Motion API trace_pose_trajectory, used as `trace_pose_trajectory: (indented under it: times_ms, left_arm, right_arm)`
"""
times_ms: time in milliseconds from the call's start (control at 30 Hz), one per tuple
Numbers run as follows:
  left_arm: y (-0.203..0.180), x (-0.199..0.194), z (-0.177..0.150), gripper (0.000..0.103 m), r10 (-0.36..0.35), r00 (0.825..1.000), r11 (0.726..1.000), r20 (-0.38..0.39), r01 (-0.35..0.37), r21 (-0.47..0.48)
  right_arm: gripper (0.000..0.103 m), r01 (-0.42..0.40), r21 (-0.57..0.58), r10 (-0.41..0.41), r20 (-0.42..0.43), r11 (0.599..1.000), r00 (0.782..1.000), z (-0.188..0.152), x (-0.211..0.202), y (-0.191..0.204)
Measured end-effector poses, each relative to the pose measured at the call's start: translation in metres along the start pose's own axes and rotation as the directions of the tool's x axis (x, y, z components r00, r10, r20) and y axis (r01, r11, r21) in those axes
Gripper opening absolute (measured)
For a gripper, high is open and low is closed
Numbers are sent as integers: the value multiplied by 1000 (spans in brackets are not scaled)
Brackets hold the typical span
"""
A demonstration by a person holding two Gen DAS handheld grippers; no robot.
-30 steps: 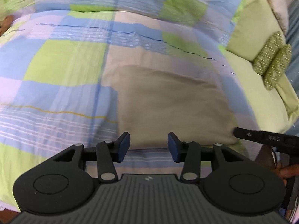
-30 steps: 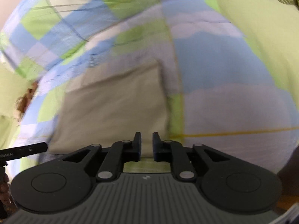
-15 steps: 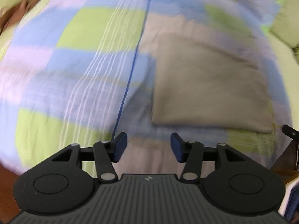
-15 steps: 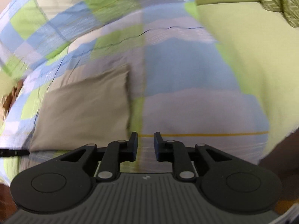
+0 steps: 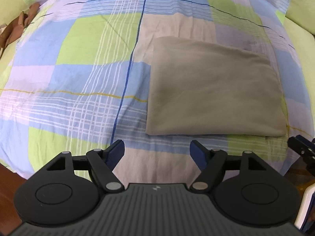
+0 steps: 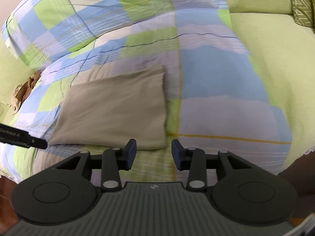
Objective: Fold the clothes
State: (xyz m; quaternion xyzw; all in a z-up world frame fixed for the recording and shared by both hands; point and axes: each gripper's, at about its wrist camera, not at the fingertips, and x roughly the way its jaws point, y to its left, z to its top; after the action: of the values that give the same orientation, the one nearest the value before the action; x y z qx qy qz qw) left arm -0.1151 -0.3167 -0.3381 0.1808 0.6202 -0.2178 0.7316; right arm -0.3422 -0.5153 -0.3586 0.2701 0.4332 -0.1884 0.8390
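Note:
A taupe garment (image 5: 214, 90) lies folded into a flat rectangle on the checked bedspread (image 5: 78, 74). It also shows in the right wrist view (image 6: 114, 110). My left gripper (image 5: 157, 153) is open and empty, held off the near edge of the bed, to the left of the garment's near edge. My right gripper (image 6: 153, 153) is open and empty, just short of the garment's near right corner. Neither gripper touches the cloth.
A crumpled brown cloth (image 5: 17, 27) lies at the far left of the bed, also seen in the right wrist view (image 6: 25, 90). A plain green sheet (image 6: 265, 63) and a patterned green pillow (image 6: 303, 4) lie to the right. The other gripper's tip (image 5: 301, 147) shows at the right edge.
Both grippers have drawn back from the folded garment and opened wider. The left one has swung to the left; the right one was nearly shut a second ago.

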Motion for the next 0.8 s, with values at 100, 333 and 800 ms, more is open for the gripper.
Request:
trace_pose_trajectory:
  times_ms: [100, 333, 800]
  left_arm:
    - [8, 4, -3, 76, 6, 1000, 1000, -21, -6, 14]
    - [41, 8, -4, 78, 27, 999, 999, -31, -26, 36]
    - [62, 16, 7, 79, 38, 995, 999, -89, -34, 41]
  right_arm:
    - [37, 7, -11, -7, -1, 1000, 1000, 1, 4, 14]
    - [46, 20, -11, -20, 3, 1000, 1000, -1, 11, 53]
    - [87, 82, 68, -82, -6, 994, 997, 2, 28, 98]
